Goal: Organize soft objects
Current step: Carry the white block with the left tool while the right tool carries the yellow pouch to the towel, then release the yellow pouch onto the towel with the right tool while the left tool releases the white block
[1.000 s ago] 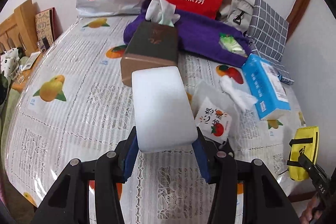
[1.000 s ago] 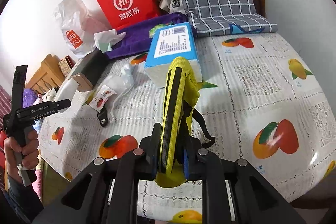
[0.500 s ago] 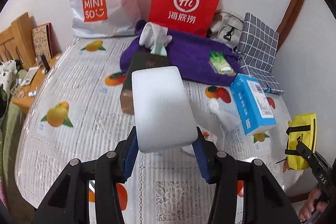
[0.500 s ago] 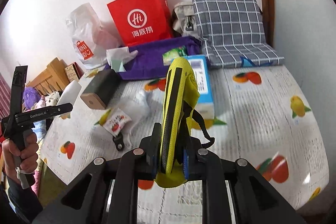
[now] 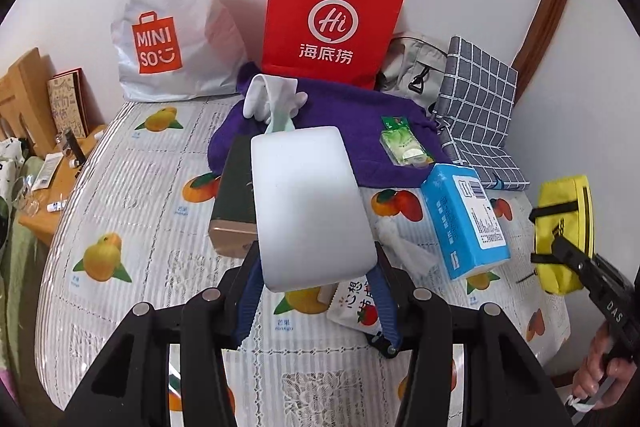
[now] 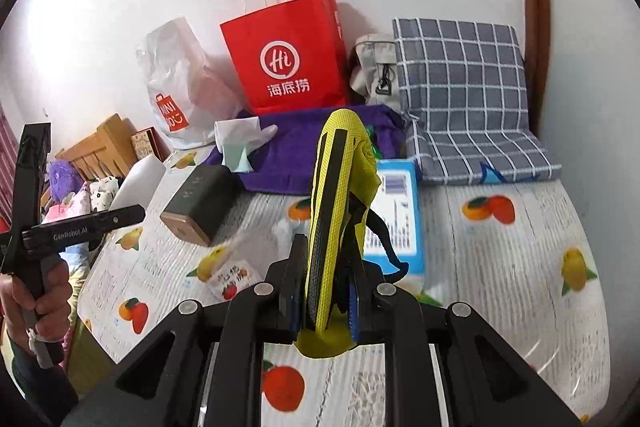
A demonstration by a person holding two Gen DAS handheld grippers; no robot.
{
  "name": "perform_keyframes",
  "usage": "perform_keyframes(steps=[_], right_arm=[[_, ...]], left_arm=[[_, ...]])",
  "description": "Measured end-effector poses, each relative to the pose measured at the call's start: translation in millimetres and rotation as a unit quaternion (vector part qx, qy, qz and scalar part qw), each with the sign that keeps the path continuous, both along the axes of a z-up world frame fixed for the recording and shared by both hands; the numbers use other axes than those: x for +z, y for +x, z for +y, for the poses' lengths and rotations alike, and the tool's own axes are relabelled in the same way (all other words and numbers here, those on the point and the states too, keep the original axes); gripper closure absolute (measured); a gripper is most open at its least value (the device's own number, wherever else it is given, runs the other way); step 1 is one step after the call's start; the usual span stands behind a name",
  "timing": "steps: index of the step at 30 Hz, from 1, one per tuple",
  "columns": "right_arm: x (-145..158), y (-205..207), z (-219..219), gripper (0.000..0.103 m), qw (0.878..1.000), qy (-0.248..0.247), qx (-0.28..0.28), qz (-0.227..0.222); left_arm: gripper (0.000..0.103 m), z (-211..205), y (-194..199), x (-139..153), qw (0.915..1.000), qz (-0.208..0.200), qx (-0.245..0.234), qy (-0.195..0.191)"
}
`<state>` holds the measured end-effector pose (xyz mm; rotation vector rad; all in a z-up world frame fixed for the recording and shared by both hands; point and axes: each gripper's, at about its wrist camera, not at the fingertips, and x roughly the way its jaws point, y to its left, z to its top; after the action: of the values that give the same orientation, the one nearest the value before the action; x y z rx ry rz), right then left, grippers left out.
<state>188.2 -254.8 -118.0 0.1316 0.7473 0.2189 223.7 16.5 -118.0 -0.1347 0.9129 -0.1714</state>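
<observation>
White foam, a soft rectangular sponge block (image 5: 310,203), sits clamped between the blue-padded fingers of the left gripper (image 5: 316,293), held up above the table (image 5: 132,195). Yellow with black straps, a fabric pouch (image 6: 340,203) is pinched upright in the closed fingers of the right gripper (image 6: 326,301), also lifted off the fruit-print cloth. Below lie a brown tissue box (image 5: 234,205), a blue tissue pack (image 5: 464,223) and a small snack packet (image 5: 358,305). Behind them a purple cloth (image 5: 356,131) carries a green packet (image 5: 404,145); a red paper bag (image 5: 334,23), a white plastic bag (image 5: 176,15) and a grey checked cushion (image 5: 478,99) stand along the wall.
</observation>
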Motion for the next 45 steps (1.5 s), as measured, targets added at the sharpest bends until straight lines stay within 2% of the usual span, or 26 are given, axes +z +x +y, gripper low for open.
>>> perform_keyframes(steps=[14,29,38,45], right_arm=[[15.1,54.8,14.9,0.086,1.000,-0.004,0.019,-0.008],[14.5,118.5,-0.4,0.086,1.000,-0.006,-0.003,-0.006],[12.7,161.6,10.5,0.086,1.000,-0.007,0.011,-0.005],[15.9,193.7,22.2,0.086,1.000,0.000,0.023,-0.001]], left_arm=[[0.055,-3.5,37.9,0.5,1.0000,0.006,0.004,0.000],[0.055,-17.5,89.8,8.7,0.9998,-0.009,-0.007,0.016],[0.055,-17.3,125.0,5.5,0.9994,0.000,-0.006,0.033],[0.054,-18.6,157.1,-1.2,0.9995,0.015,-0.007,0.027]])
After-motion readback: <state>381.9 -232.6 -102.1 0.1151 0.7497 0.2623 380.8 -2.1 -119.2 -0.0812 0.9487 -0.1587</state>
